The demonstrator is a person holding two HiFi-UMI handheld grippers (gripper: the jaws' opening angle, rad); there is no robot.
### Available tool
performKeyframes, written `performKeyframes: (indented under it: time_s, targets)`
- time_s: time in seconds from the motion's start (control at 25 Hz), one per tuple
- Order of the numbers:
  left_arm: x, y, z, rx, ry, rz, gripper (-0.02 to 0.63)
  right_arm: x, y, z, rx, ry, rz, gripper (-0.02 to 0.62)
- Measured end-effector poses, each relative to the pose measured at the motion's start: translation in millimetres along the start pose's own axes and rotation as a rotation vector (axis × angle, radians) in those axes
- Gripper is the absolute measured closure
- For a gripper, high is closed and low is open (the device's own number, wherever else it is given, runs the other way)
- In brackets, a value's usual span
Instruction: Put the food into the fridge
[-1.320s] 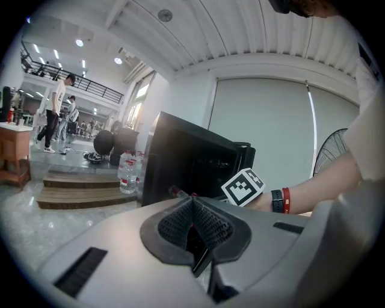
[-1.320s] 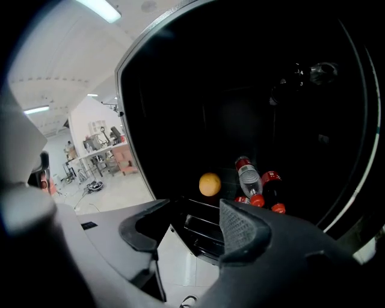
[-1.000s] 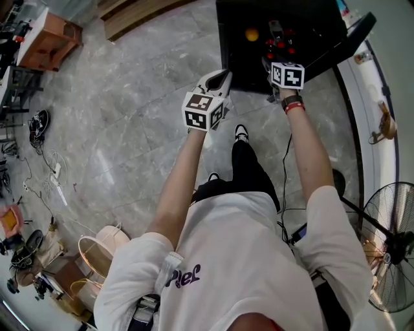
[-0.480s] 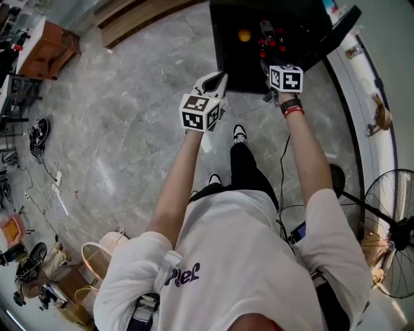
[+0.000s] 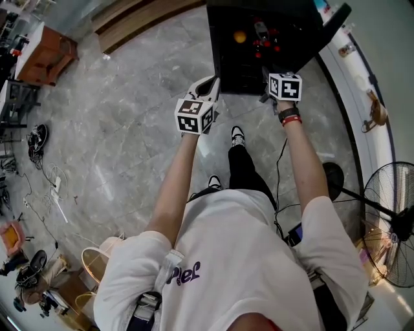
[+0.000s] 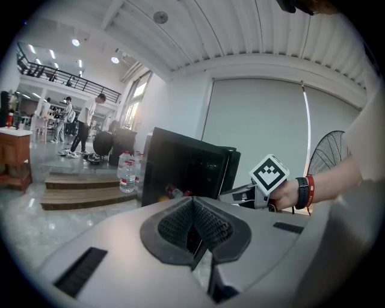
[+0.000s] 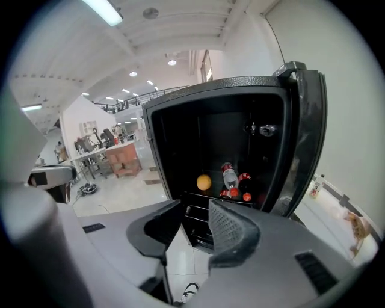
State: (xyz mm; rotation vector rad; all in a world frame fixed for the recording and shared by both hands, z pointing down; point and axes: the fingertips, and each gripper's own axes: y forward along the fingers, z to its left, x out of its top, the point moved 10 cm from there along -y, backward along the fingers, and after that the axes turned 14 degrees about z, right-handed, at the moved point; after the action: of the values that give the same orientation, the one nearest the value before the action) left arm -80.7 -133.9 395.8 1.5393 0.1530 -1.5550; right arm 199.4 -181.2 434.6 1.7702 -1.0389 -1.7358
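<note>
The black fridge (image 5: 226, 61) stands with its door (image 5: 333, 29) swung wide to the right. On its shelf lie an orange (image 7: 204, 181), a clear bottle with a red cap (image 7: 229, 176) and red cans (image 7: 245, 180). My right gripper (image 5: 265, 81) hovers just outside the fridge's front edge. Its jaws have just been closing, a gap still shows and nothing is between them. My left gripper (image 5: 212, 83) hangs to the left of the fridge front, pads together and empty. From the left gripper view the right gripper (image 6: 249, 194) shows beside the fridge (image 6: 180, 168).
Water bottles (image 6: 125, 174) stand on the floor beside the fridge. A standing fan (image 5: 391, 220) is at the right, wooden steps (image 5: 129, 16) at the back, cables (image 5: 39, 136) and an orange cabinet (image 5: 45, 45) at the left. The floor is grey marble.
Both grippers have drawn back from the fridge opening toward the person. The right one was over the fridge's front edge and now sits just outside it, with a narrower gap between its jaws.
</note>
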Motion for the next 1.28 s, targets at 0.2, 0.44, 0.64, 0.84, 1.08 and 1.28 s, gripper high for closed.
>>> performKeyframes:
  time_s: [0.2,0.44,0.64,0.84,1.08,1.28]
  targets:
    - [-7.3,-18.1,-7.0,-0.003,-0.007,0.008,0.588,-11.4,-25.8,8.7,-0.015,-0.003,-0.022,0.469]
    - [-4.7,-42.0,-12.8,0.015,0.015,-0.005,0.588,-20.1,-57.9,21.5,-0.024,0.003,-0.055,0.491]
    - [-2.2,-57.8,-14.6,0.028,0.025,-0.019,0.588,-30.1,-81.1,34.0,-0.026,0.006,-0.092,0.508]
    - [-3.4,-67.8,-19.5,0.015,0.027,-0.027,0.588,-45.1,-101.2,43.2,-0.021,0.046,-0.117,0.526]
    - [-3.6,-86.8,-29.4,0.027,0.040,-0.037,0.588,-58.8,-131.2,58.9,-0.025,0.071,-0.165,0.550]
    - [-2.6,-99.0,-36.6,0.051,0.044,-0.048,0.588,-70.0,-150.7,65.1,-0.032,0.090,-0.195,0.568]
